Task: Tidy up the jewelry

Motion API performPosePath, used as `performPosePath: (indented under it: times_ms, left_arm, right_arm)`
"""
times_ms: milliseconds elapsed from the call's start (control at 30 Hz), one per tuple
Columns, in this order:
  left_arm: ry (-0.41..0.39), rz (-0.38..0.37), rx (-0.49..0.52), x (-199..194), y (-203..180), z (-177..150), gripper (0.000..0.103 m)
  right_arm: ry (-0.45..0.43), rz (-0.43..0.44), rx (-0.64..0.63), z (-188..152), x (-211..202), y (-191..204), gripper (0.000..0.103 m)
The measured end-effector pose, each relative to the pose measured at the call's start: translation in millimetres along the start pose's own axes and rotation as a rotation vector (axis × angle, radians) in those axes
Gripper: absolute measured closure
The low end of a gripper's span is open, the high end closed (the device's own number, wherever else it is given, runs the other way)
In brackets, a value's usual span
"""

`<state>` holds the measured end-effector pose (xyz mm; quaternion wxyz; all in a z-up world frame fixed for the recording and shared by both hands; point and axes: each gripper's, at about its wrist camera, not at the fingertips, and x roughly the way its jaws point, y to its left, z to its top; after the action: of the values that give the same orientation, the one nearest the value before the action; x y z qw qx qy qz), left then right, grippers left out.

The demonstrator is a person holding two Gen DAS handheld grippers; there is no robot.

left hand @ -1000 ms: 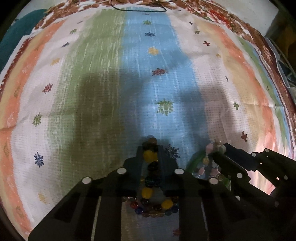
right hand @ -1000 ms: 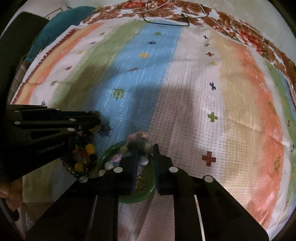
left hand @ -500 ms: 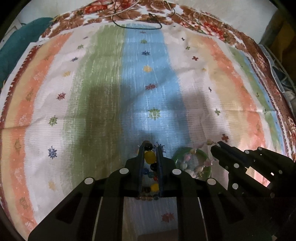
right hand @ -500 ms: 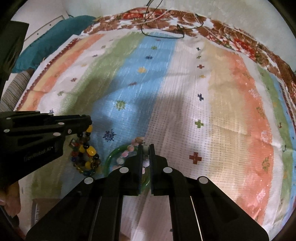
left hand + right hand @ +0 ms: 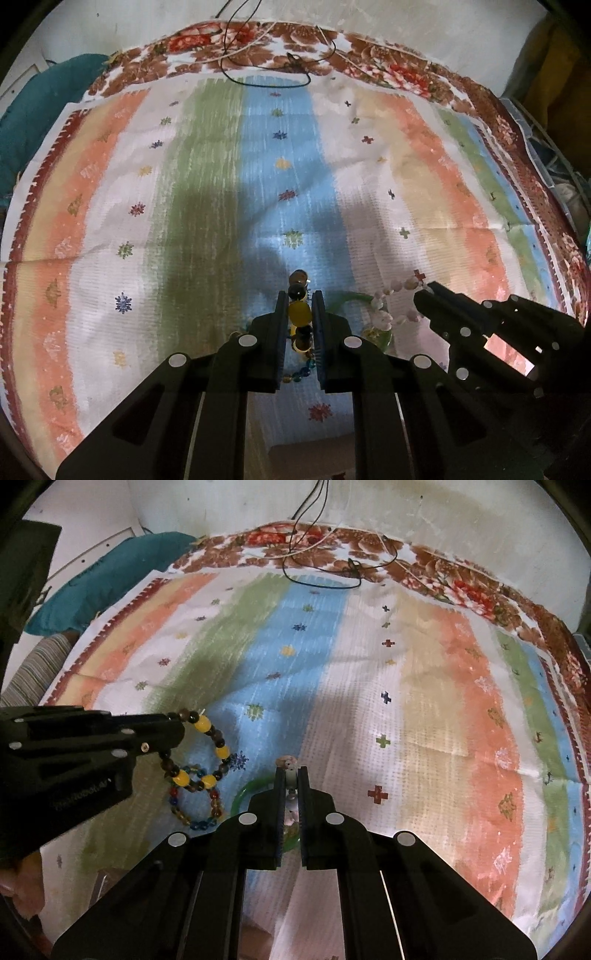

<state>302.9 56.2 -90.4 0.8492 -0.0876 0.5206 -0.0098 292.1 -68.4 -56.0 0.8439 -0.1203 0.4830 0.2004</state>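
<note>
Jaws of left gripper (image 5: 300, 314) clamp amber bracelet (image 5: 207, 753), loop hanging downward; right gripper (image 5: 291, 779) pinches pastel bracelet (image 5: 397, 301).

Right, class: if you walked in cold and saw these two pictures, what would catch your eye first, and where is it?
Most striking is the yellow-and-dark bead bracelet hanging from the shut left gripper at the left of the right wrist view, above the striped cloth. Near centre, the right gripper is shut on a pale bead bracelet, with a green bangle just beside it. A smaller bracelet of multicoloured beads lies beneath the hanging one.
</note>
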Motion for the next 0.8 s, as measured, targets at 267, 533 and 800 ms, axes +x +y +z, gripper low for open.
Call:
performPosePath:
  times_ms: [267, 533, 800]
  left_arm:
    - [-0.007, 0.001, 0.01, -8.0, -0.4, -2.8, 0.091]
    - [-0.028, 0.03, 0.028, -18.9, -2.4, -9.5, 0.091]
    - [-0.068, 0.071, 0.046, -31.9, -6.2, -17.2, 0.091]
  right_arm:
    - [-0.011, -0.01, -0.007, -4.4, -10.0, 3.8, 0.096]
    - [-0.02, -0.024, 0.002, -8.3, -18.1, 4.9, 0.096]
    - [-0.04, -0.022, 0.02, -14.6, -33.6, 5.9, 0.096]
